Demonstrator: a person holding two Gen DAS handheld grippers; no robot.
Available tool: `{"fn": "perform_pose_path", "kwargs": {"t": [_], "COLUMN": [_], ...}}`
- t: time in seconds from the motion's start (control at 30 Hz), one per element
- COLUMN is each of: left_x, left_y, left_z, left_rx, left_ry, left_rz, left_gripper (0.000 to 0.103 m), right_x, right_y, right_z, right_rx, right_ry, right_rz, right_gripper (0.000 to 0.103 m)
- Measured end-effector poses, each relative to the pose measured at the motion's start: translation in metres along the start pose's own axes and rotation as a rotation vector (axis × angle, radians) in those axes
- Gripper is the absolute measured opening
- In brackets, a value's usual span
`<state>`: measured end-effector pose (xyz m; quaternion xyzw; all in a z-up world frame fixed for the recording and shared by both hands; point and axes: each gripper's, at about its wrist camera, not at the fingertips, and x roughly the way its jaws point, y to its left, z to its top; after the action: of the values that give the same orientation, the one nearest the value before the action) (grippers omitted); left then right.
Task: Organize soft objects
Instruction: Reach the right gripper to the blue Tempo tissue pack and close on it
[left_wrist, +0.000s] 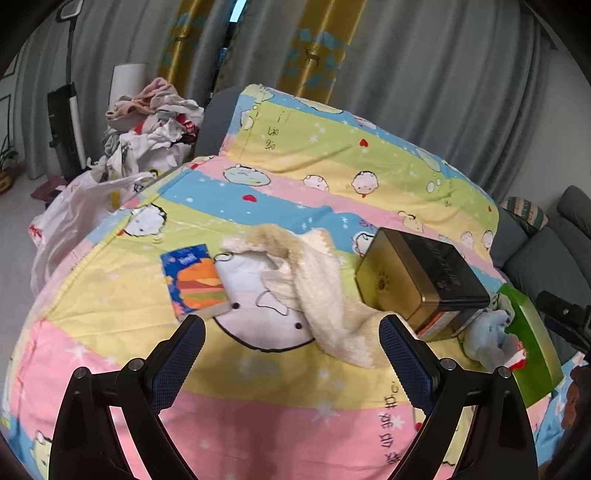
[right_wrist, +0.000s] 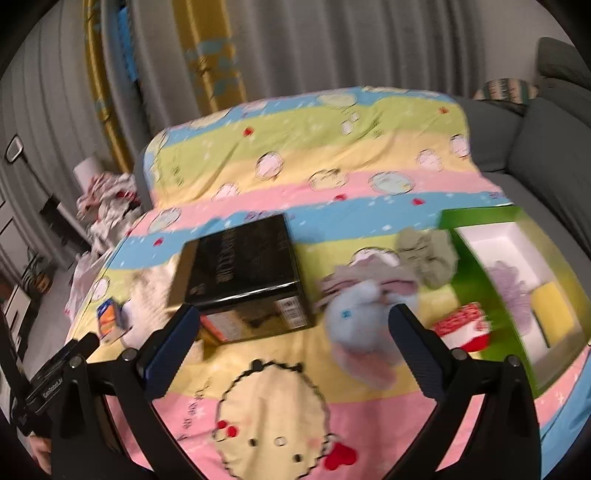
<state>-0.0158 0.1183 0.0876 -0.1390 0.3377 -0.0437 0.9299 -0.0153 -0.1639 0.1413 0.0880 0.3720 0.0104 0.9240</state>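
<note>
A cream fuzzy cloth (left_wrist: 317, 291) lies crumpled on the striped cartoon bedsheet (left_wrist: 258, 380), just ahead of my open, empty left gripper (left_wrist: 291, 334). A light blue plush toy (right_wrist: 360, 325) lies ahead of my open, empty right gripper (right_wrist: 293, 326), close to its right finger; it also shows in the left wrist view (left_wrist: 487, 332). Beside it lie a grey-green soft item (right_wrist: 428, 256), a lilac cloth (right_wrist: 369, 273) and a red-and-white soft item (right_wrist: 465, 326). A green box (right_wrist: 480, 266) with a white inside holds a lilac fluffy item (right_wrist: 511, 288) and a yellow sponge (right_wrist: 554, 314).
A black-and-gold tin (left_wrist: 421, 280) stands tilted in the middle of the bed; it also shows in the right wrist view (right_wrist: 243, 273). A small burger-print book (left_wrist: 195, 280) lies left. A clothes pile (left_wrist: 155, 125) and white plastic bag (left_wrist: 74, 221) sit at far left. A grey sofa (right_wrist: 535, 155) is at right.
</note>
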Motion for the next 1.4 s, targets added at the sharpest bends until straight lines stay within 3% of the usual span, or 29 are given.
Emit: {"fn": "perform_pose_path", "kwargs": {"t": [0.17, 0.37, 0.53, 0.73, 0.8, 0.93, 1.03, 1.13, 1.2, 1.3, 1.4], "left_x": [-0.009, -0.011, 0.003, 0.006, 0.008, 0.021, 0.027, 0.032, 0.040, 0.053, 0.061], "left_y": [0.016, 0.043, 0.058, 0.077, 0.090, 0.109, 0.117, 0.116, 0.118, 0.125, 0.128], "left_z": [0.006, 0.010, 0.009, 0.009, 0.009, 0.009, 0.009, 0.009, 0.012, 0.011, 0.006], "left_rx": [-0.023, -0.091, -0.146, -0.183, -0.215, -0.289, -0.342, -0.345, -0.352, -0.400, -0.409], "left_ry": [-0.008, 0.008, 0.059, 0.080, 0.085, 0.108, 0.123, 0.124, 0.123, 0.142, 0.156], "left_rz": [0.028, -0.012, -0.021, 0.048, 0.087, 0.067, 0.030, 0.045, 0.024, 0.005, 0.022], "left_gripper": [0.095, 0.095, 0.095, 0.094, 0.093, 0.080, 0.080, 0.079, 0.071, 0.062, 0.048], "right_x": [0.009, 0.027, 0.062, 0.119, 0.136, 0.163, 0.169, 0.168, 0.169, 0.174, 0.189], "right_y": [0.045, 0.096, 0.146, 0.188, 0.197, 0.222, 0.227, 0.226, 0.227, 0.233, 0.244], "right_z": [0.004, 0.007, 0.012, 0.010, 0.009, 0.004, 0.006, 0.013, 0.014, 0.014, 0.006], "right_rx": [-0.032, -0.036, -0.054, -0.114, -0.122, -0.123, -0.150, -0.186, -0.190, -0.169, -0.150], "right_ry": [0.073, 0.150, 0.265, 0.373, 0.401, 0.475, 0.460, 0.402, 0.419, 0.471, 0.541], "right_rz": [0.167, 0.318, 0.395, 0.297, 0.328, 0.379, 0.299, 0.209, 0.242, 0.369, 0.449], "right_gripper": [0.101, 0.100, 0.092, 0.074, 0.070, 0.069, 0.068, 0.070, 0.071, 0.071, 0.066]}}
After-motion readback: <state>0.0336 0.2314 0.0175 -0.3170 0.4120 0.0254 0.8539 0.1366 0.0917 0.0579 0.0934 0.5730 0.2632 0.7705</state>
